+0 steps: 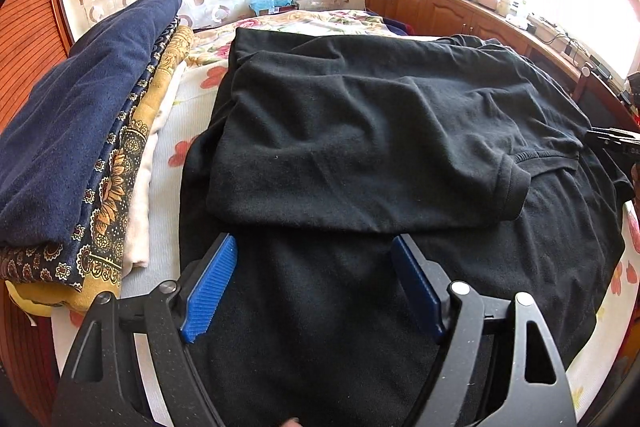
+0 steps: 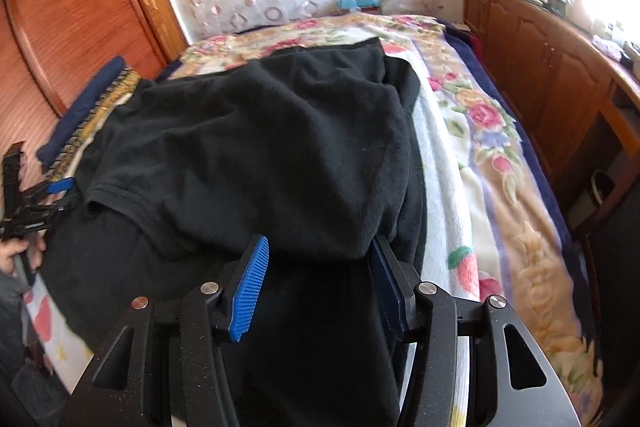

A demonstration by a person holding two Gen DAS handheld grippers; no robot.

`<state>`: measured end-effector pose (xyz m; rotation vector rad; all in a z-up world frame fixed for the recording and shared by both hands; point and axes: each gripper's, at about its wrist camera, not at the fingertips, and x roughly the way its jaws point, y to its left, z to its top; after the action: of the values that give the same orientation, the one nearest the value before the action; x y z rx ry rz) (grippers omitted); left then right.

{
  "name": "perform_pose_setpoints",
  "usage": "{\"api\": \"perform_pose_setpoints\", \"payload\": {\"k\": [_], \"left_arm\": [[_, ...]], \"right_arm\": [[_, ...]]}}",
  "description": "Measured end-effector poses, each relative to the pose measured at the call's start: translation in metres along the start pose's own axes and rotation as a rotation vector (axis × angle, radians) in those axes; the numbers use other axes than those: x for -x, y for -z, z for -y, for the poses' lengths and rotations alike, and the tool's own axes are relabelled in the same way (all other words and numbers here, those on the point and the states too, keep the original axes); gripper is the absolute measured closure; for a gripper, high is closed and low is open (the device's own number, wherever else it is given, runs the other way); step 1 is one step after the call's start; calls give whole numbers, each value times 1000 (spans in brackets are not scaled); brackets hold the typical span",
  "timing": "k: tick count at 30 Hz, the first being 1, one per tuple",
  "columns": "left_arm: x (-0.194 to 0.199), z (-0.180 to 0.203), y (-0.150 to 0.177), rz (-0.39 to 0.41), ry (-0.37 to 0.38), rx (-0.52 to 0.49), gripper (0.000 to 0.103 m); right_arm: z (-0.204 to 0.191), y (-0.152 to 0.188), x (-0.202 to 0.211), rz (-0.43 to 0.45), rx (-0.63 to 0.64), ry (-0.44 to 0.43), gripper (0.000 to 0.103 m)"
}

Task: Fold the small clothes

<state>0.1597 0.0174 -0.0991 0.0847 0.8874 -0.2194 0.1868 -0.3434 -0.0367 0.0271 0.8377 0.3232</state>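
A black T-shirt (image 1: 360,147) lies spread on the bed, its upper half folded down over the lower, one sleeve cuff (image 1: 516,187) lying on top. My left gripper (image 1: 315,239) is open just above the shirt's near part, at the folded edge, holding nothing. In the right wrist view the same shirt (image 2: 260,147) fills the middle. My right gripper (image 2: 320,241) is open, and the folded edge hangs loose between its blue pads (image 2: 250,291). The left gripper (image 2: 60,187) shows at the far left, and the right gripper (image 1: 612,139) at the right edge of the left wrist view.
A pile of folded clothes (image 1: 80,131), navy on top with patterned and yellow pieces under it, sits left of the shirt. The floral blanket (image 2: 480,147) covers the bed. Wooden cabinets (image 2: 560,75) line the right side and a wardrobe (image 2: 80,7) the left. A hand (image 2: 20,255) holds the left gripper.
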Motion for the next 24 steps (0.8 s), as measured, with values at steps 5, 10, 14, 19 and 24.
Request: {"api": "perform_pose_setpoints", "payload": {"k": [5, 10, 14, 19, 24], "left_arm": [[0, 0, 0, 0, -5, 4, 23], [-2, 0, -1, -4, -9, 8, 23], [-1, -5, -3, -13, 0, 56, 23], [1, -18, -8, 19, 26, 149, 25], [-2, -29, -17, 33, 43, 222, 33]], "right_arm": [[-3, -2, -9, 18, 21, 52, 48], [-12, 7, -9, 43, 68, 81, 45], [-20, 9, -12, 35, 94, 103, 42], [-24, 10, -13, 33, 100, 107, 41], [-25, 10, -14, 34, 102, 109, 41]]}}
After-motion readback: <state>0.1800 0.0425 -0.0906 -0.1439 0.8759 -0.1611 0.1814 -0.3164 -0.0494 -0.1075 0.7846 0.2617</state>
